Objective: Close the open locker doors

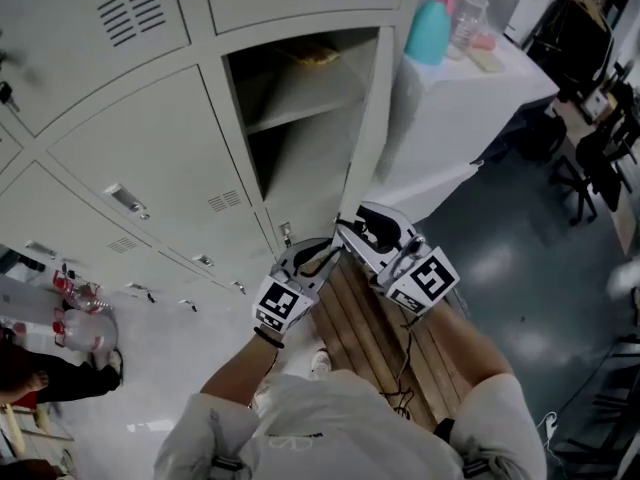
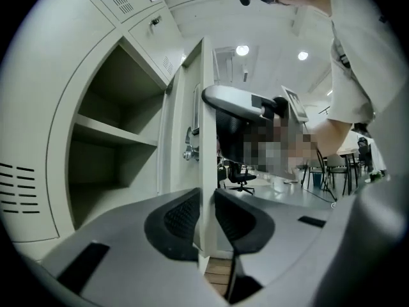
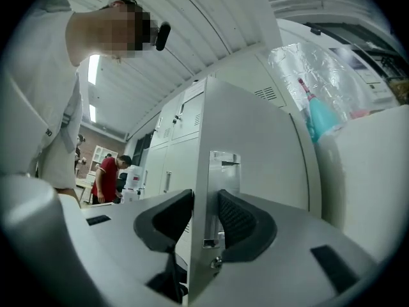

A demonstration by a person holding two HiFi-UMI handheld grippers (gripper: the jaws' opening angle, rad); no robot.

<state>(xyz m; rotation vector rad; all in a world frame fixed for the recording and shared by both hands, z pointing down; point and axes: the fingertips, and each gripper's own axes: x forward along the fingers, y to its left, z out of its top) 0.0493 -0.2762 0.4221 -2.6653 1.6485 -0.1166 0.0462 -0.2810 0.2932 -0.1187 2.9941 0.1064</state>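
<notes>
One bank of grey lockers point(image 1: 130, 158) fills the wall, with one white table point(image 1: 480, 98) at its right end. One door point(image 1: 368, 118) is open, swung out edge-on at the right side of its compartment point(image 1: 300, 158), which holds one shelf point(image 1: 310, 93). Two grippers meet at the door's free edge. The left gripper point(image 2: 206, 213) has its jaws spread round that edge, a pad just beside each face. The right gripper point(image 3: 204, 219) straddles it too, jaws wide, at the one latch plate point(image 3: 223, 171). One teal spray bottle point(image 1: 432, 28) stands at the table's locker-side edge.
</notes>
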